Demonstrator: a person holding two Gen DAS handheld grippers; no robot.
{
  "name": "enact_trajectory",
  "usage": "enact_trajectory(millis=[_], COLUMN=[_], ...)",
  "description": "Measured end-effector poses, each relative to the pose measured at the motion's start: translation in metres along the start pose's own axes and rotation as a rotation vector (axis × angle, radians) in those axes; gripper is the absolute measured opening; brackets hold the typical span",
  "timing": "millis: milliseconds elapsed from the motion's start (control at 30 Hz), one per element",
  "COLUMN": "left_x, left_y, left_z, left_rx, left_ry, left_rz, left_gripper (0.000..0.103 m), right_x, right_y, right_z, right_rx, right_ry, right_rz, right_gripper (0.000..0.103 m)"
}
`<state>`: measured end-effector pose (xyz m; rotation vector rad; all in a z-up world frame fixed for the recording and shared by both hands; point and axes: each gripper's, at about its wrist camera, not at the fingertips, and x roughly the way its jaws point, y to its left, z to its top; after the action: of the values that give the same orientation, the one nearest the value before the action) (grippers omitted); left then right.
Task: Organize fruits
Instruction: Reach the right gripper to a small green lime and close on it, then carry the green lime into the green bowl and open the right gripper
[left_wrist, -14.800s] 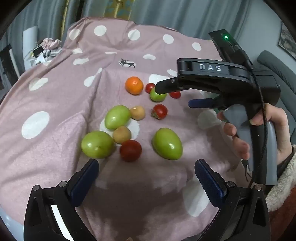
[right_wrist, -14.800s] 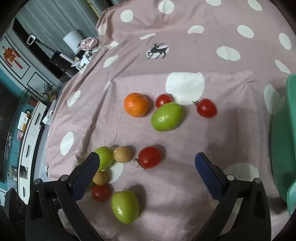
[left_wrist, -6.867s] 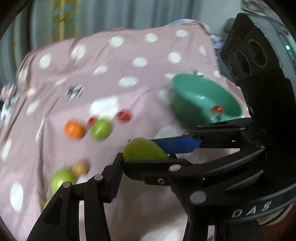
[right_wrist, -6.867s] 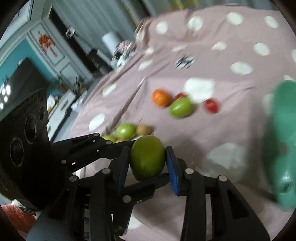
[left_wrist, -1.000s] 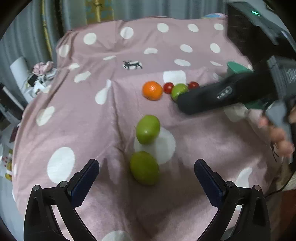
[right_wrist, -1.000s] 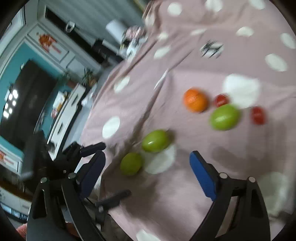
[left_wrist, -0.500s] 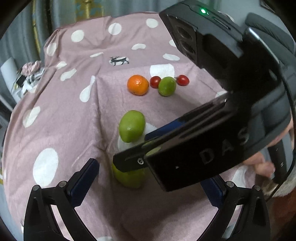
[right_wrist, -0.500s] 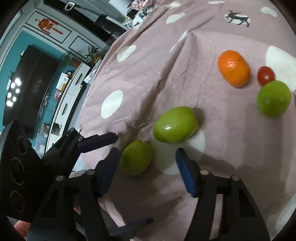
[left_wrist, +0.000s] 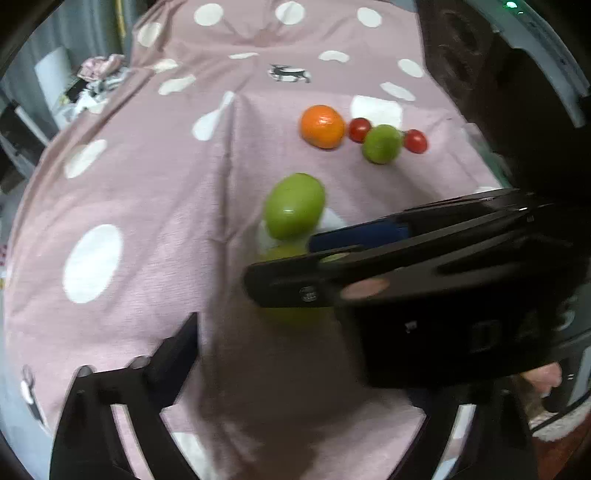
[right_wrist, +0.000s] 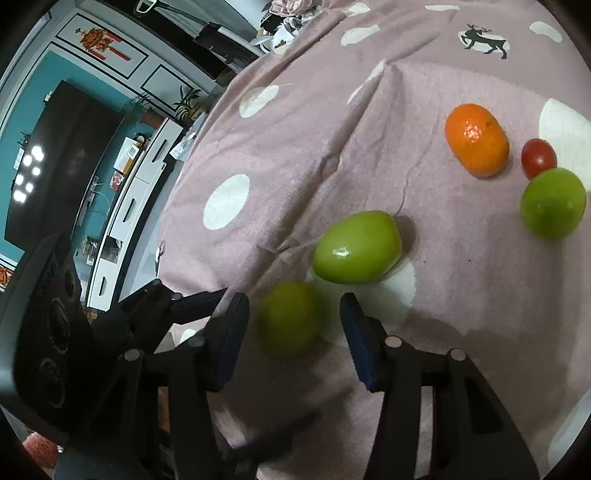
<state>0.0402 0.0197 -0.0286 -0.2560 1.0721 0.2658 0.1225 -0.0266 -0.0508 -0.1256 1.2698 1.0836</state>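
On the pink dotted cloth lie two large green fruits. My right gripper has its jaws around the nearer green fruit, with small gaps at both pads. The other green fruit lies just beyond it and shows in the left wrist view too. In that view the right gripper crosses in front and hides most of the nearer fruit. My left gripper is open and empty; only its left finger shows.
Farther back lie an orange, a round green fruit and a small red tomato. A second red tomato shows in the left wrist view. The cloth drops off at the left edge toward a white cabinet.
My right gripper has moved forward and down over the nearer green fruit and its jaws have narrowed around it. It now covers more of the left wrist view.
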Motion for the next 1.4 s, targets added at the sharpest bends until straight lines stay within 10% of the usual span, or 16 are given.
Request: enact_trajectory(millis=[600, 933, 1100, 1400], left_x=[-0.038, 0.005, 0.018, 0.008], left_y=[-0.009, -0.021, -0.007, -0.008], left_z=[-0.002, 0.009, 0.012, 0.012], left_rx=[0.043, 0.122, 0.056, 0.029], left_ry=[-0.115, -0.096, -0.056, -0.095], left_rz=[0.07, 0.078, 0.006, -0.088], left_gripper=[0.073, 0.072, 0.037, 0.036], right_x=[0.004, 0.001, 0.004, -0.01], right_y=[-0.005, -0.012, -0.014, -0.03], right_z=[0.002, -0.003, -0.006, -0.018], right_rx=[-0.002, 0.044, 0.046, 0.1], right_ry=[0.005, 0.006, 0.007, -0.064], right_rz=[-0.025, -0.005, 0.036, 0.13], right_gripper=[0.043, 0.04, 0.037, 0.037])
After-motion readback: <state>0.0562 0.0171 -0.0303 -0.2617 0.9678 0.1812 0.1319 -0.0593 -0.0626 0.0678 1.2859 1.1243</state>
